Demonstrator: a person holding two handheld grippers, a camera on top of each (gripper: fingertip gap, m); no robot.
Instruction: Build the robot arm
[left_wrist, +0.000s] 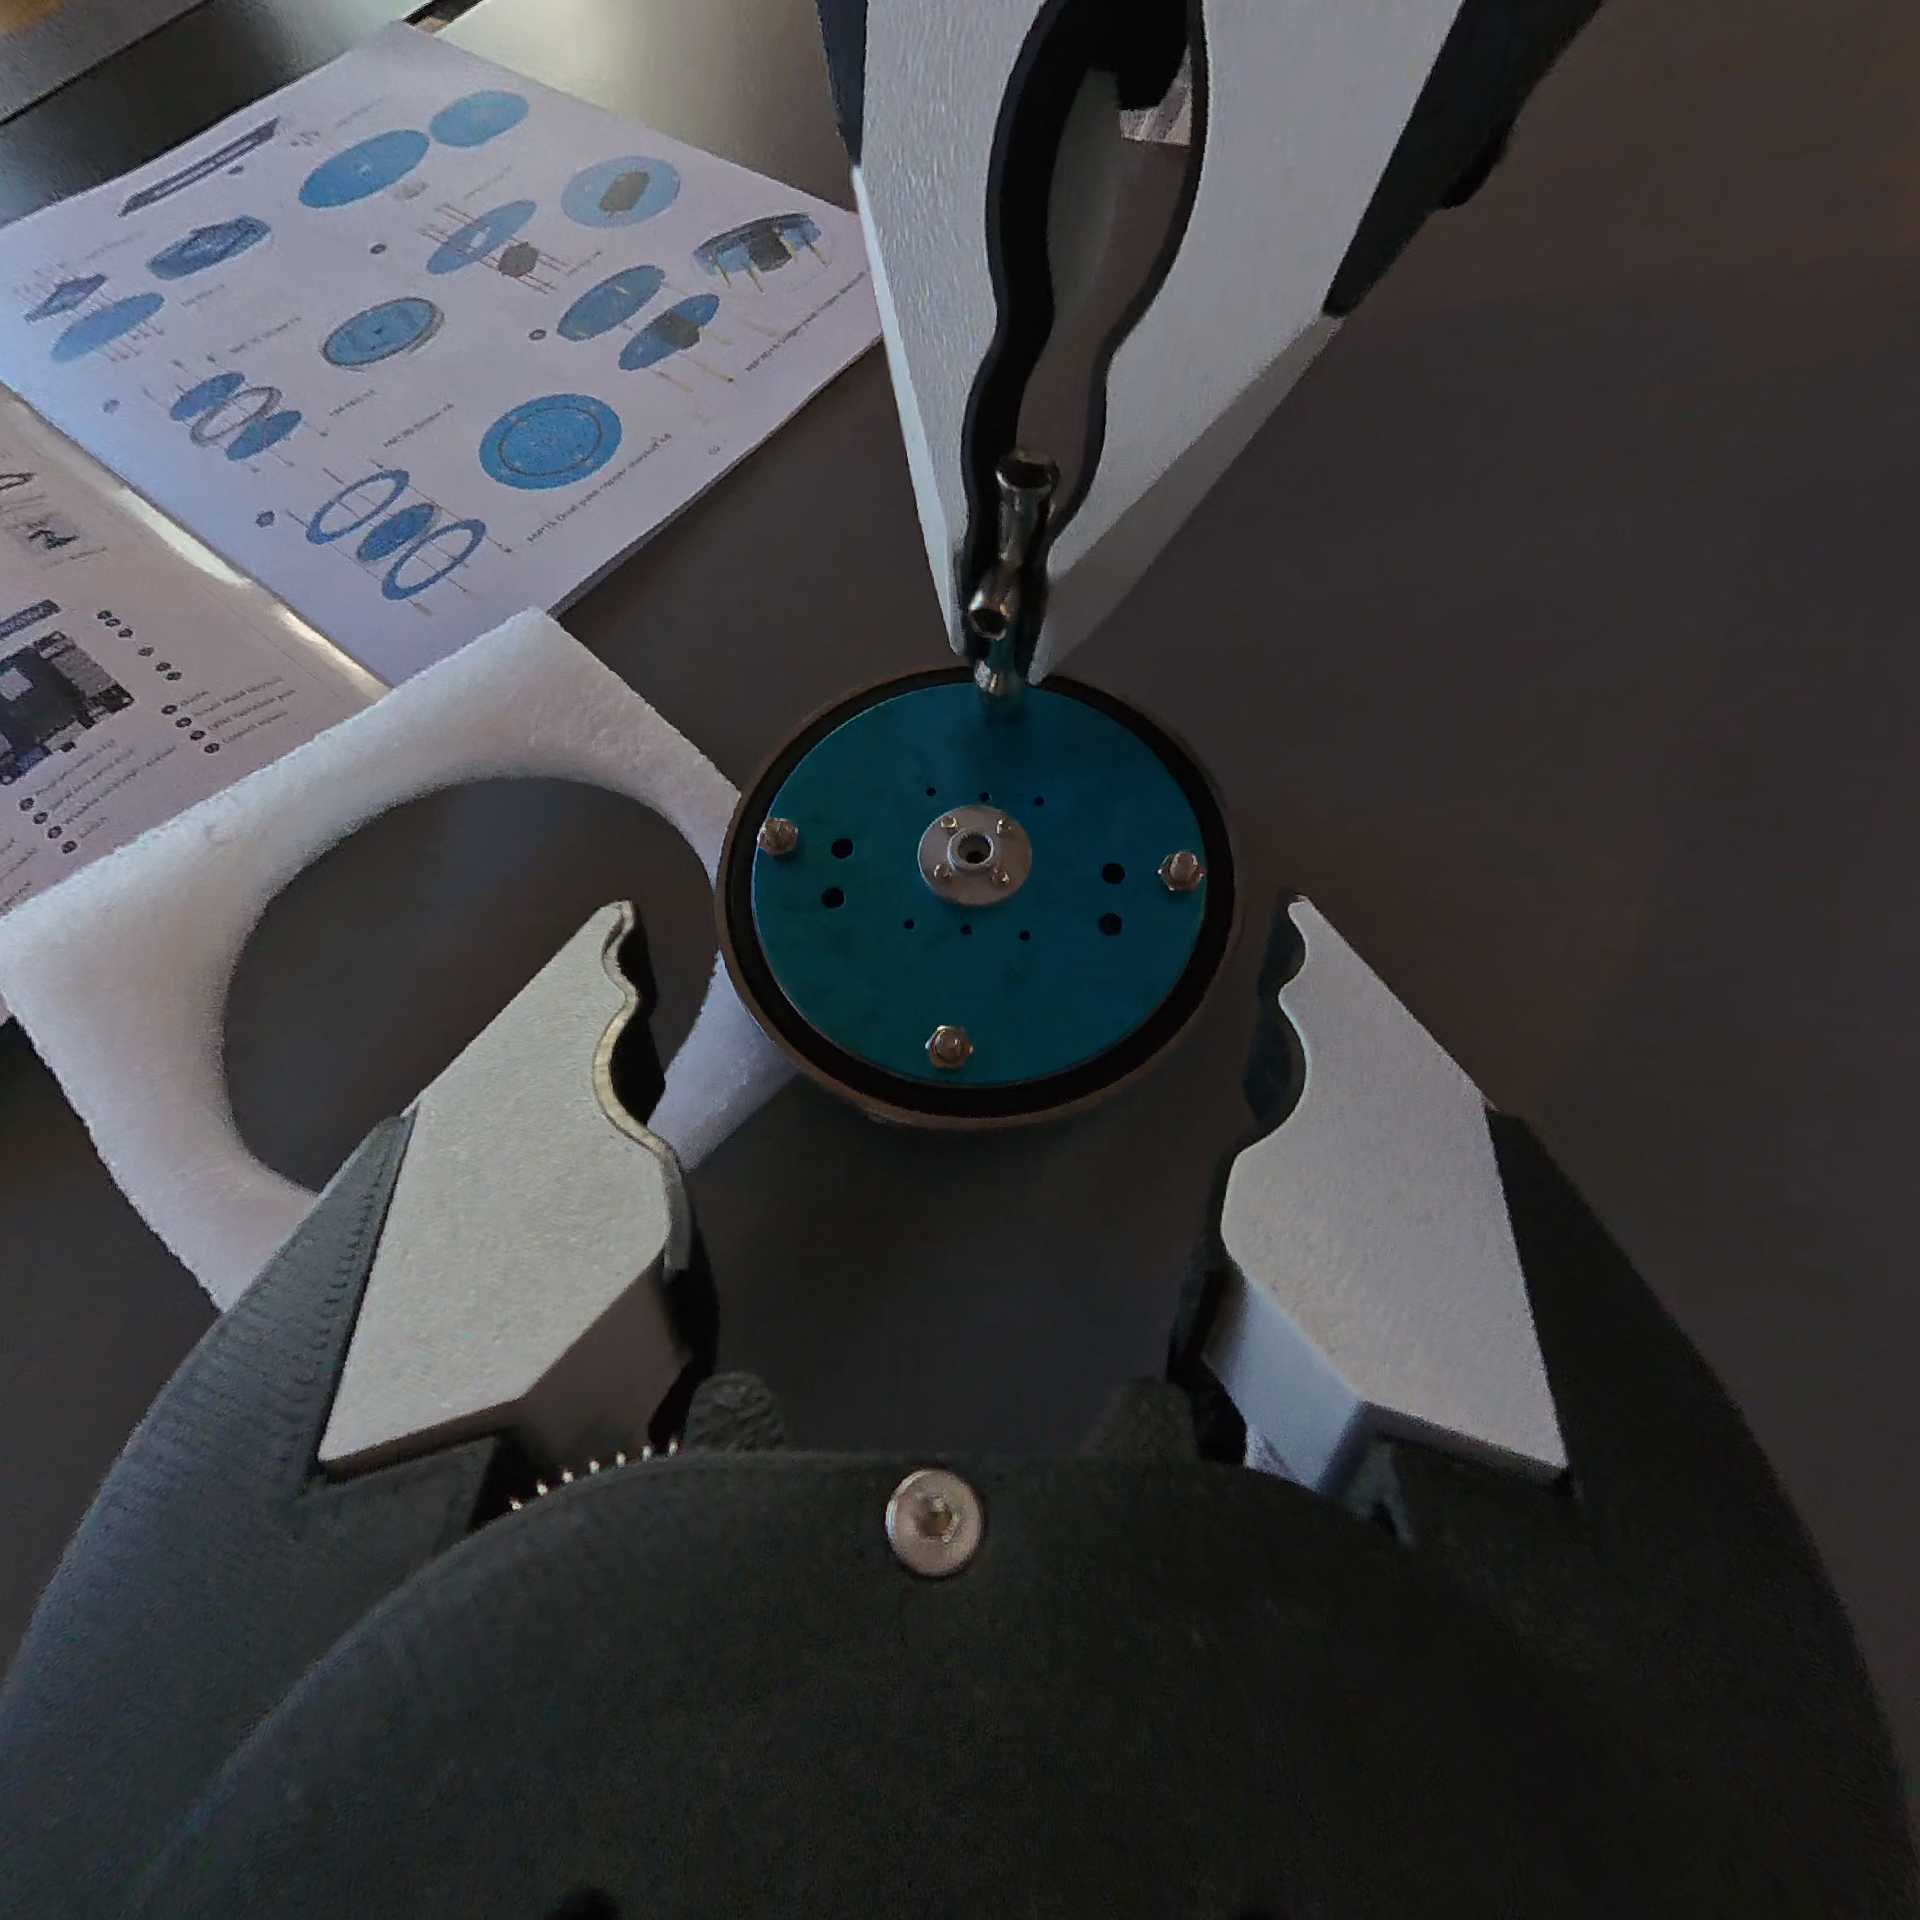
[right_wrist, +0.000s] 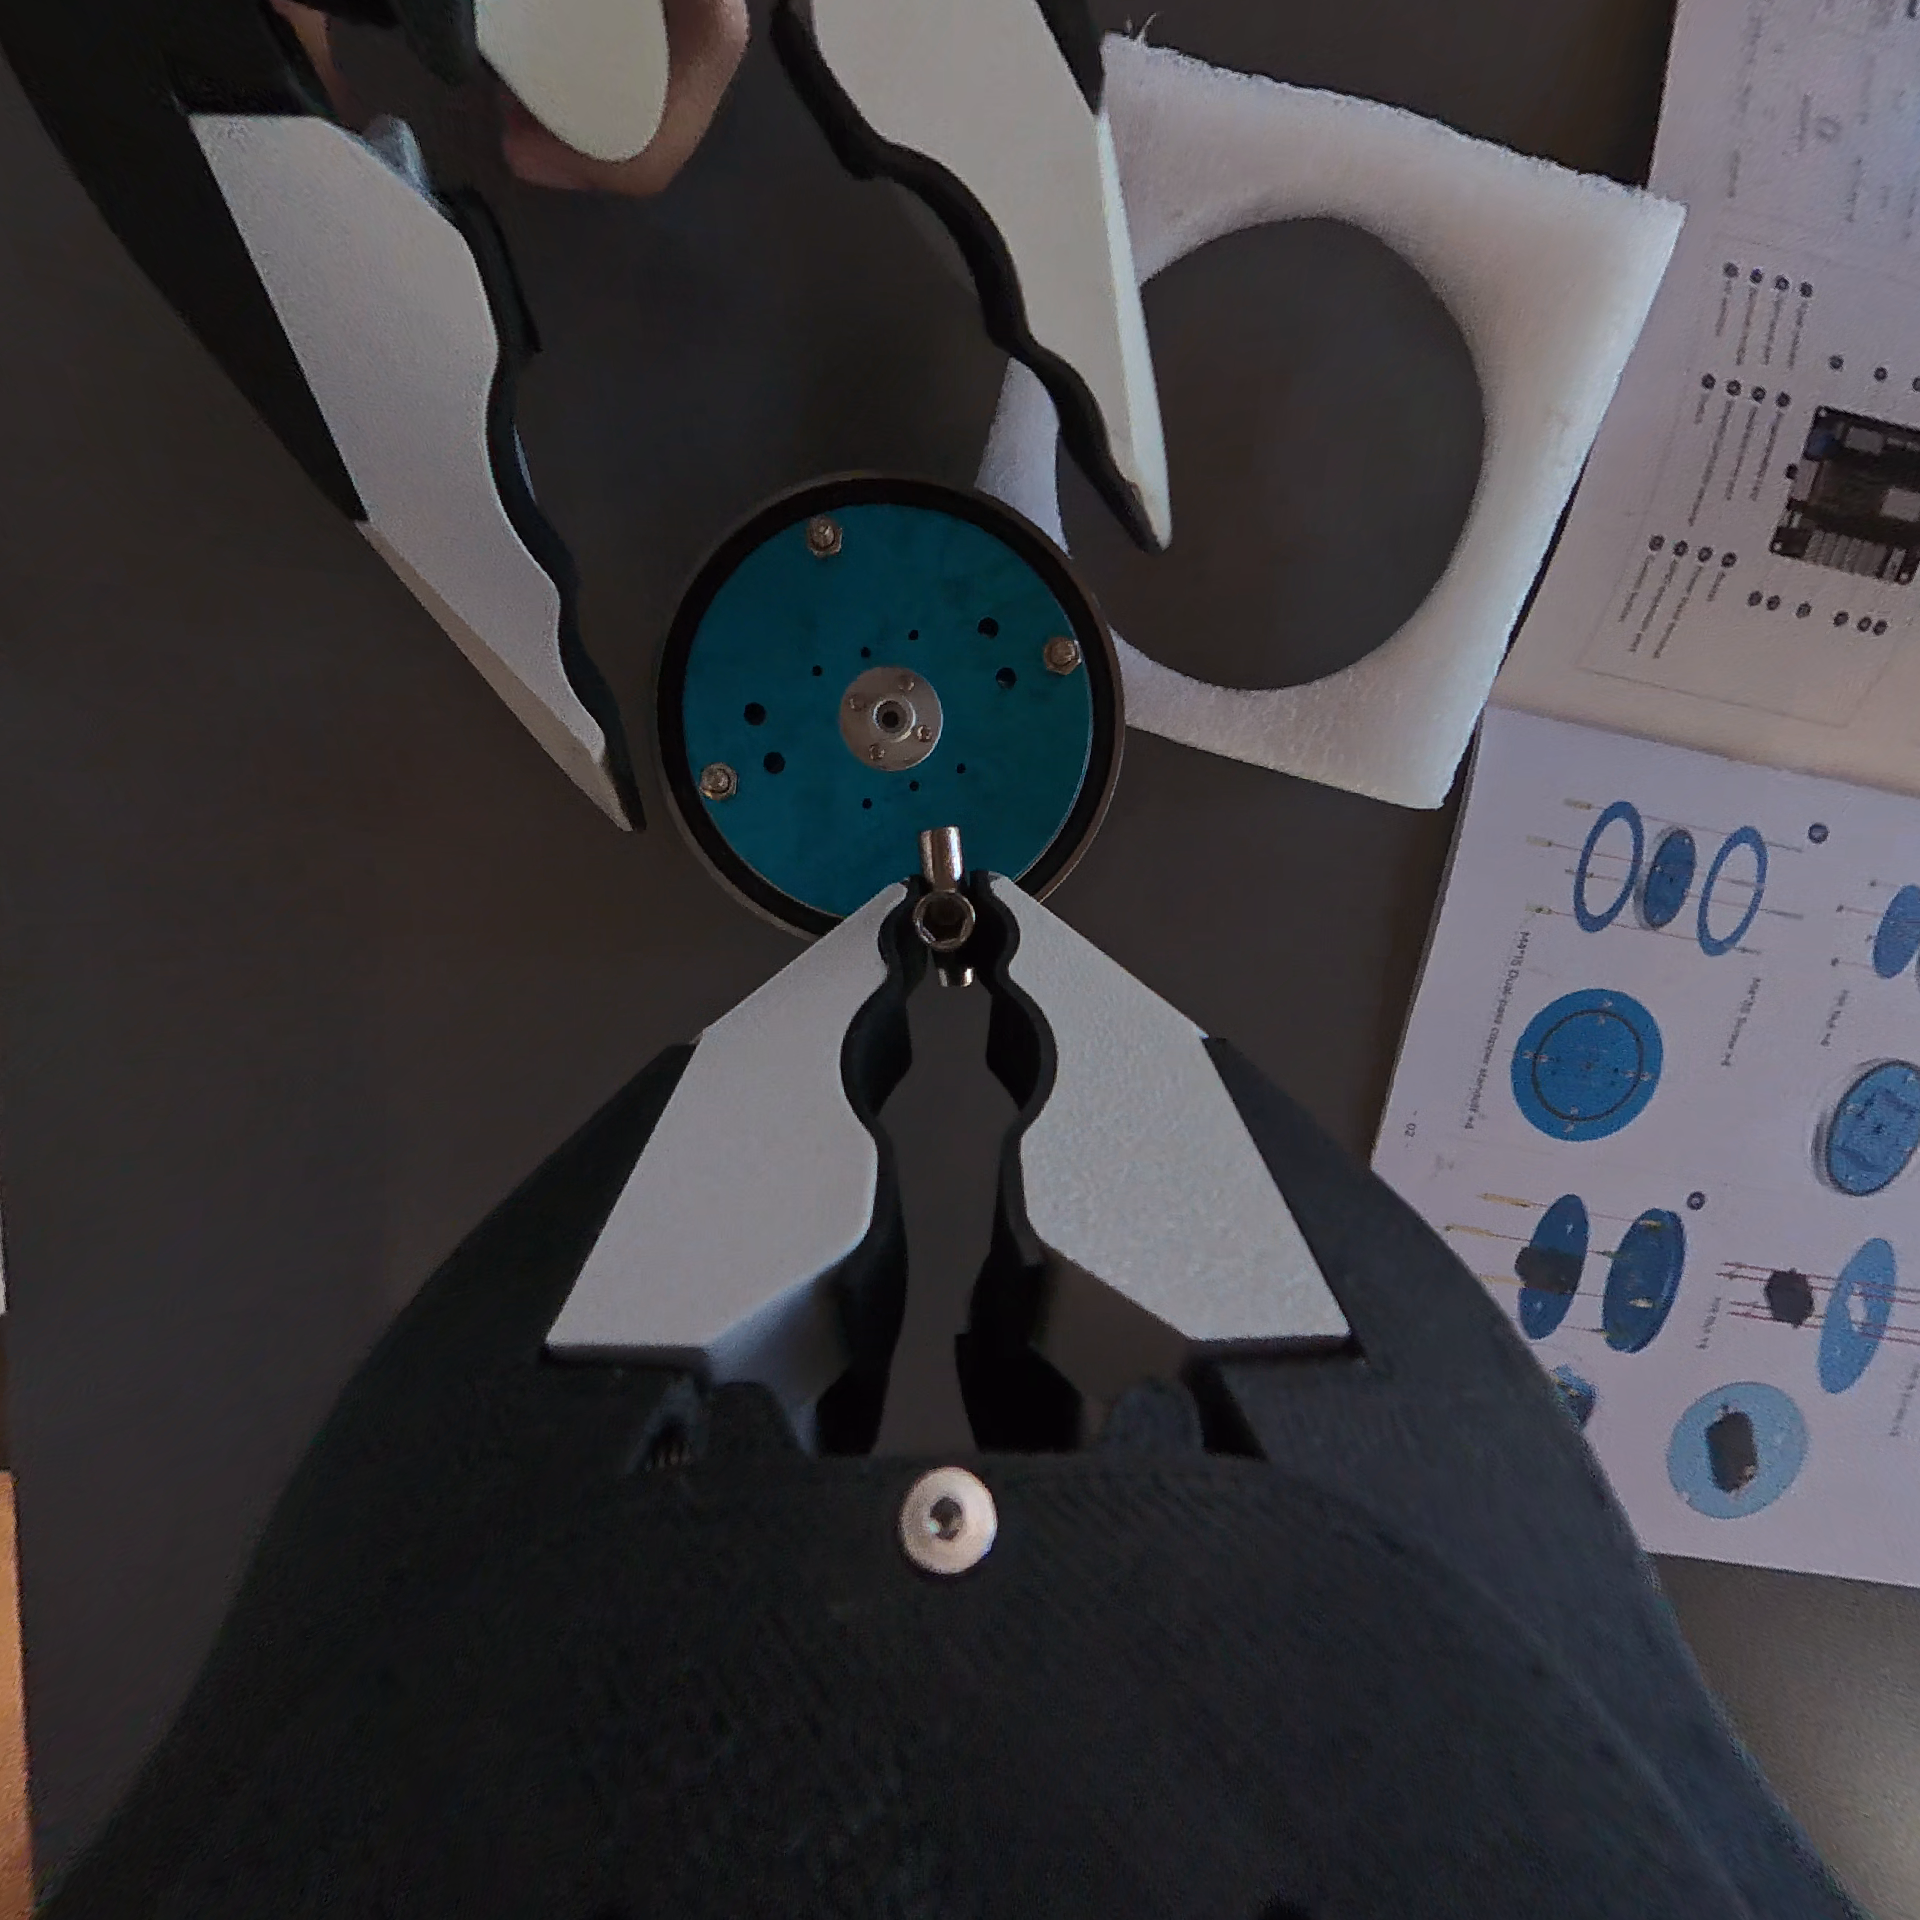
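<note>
Your right tongs (right_wrist: 943, 902) are clenched on the socket wrench (right_wrist: 943, 914); keep it plumb over the blue disc (right_wrist: 888, 717)'s edge nut. Left tongs (left_wrist: 961, 940) released, flanking the disc.

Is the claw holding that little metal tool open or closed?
Closed. The right gripper has its white fingers pinched around the small metal socket tool, whose tip reaches over the blue disc.

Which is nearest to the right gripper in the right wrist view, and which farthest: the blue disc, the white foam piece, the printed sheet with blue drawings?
From the right gripper:
1. Blue disc, just ahead of the fingertips.
2. White foam piece, ahead to the right.
3. Printed sheet, at the right edge.
</note>
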